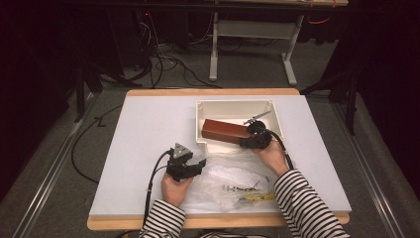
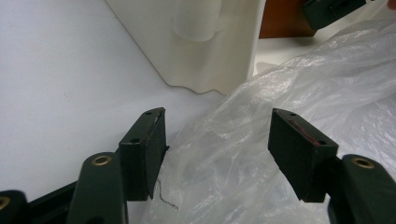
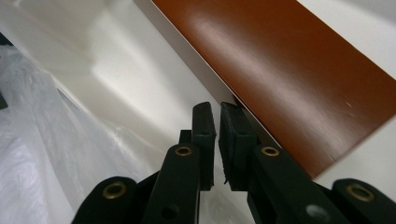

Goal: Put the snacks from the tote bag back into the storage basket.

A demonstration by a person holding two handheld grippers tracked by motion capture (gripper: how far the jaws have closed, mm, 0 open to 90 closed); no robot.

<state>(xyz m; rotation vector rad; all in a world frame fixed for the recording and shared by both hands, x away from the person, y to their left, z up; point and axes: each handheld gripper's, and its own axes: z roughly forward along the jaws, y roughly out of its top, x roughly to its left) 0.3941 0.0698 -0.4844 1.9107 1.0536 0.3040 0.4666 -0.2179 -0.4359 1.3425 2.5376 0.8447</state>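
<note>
A reddish-brown box (image 1: 223, 130) lies slanted inside the white tray (image 1: 233, 105). My right gripper (image 1: 246, 135) is at the box's right end, with its jaws nearly together. In the right gripper view, the right gripper (image 3: 218, 116) shows only a thin slit and nothing between its jaws, and its tip rests against the pale lower edge of the box (image 3: 289, 70). My left gripper (image 1: 198, 164) stands open at the left edge of a crumpled clear plastic bag (image 1: 233, 178). In the left gripper view, the left gripper (image 2: 217, 140) has the bag (image 2: 289, 84) lying between and under its wide jaws, unpinched.
A small grey metal part (image 1: 257, 118) lies in the tray's back right corner. The bag holds printed paper and a yellow item (image 1: 257, 197) near the table's front edge. The tray's outer wall (image 2: 201, 46) stands just beyond my left gripper. Bare white tabletop (image 1: 143, 134) spreads to the left.
</note>
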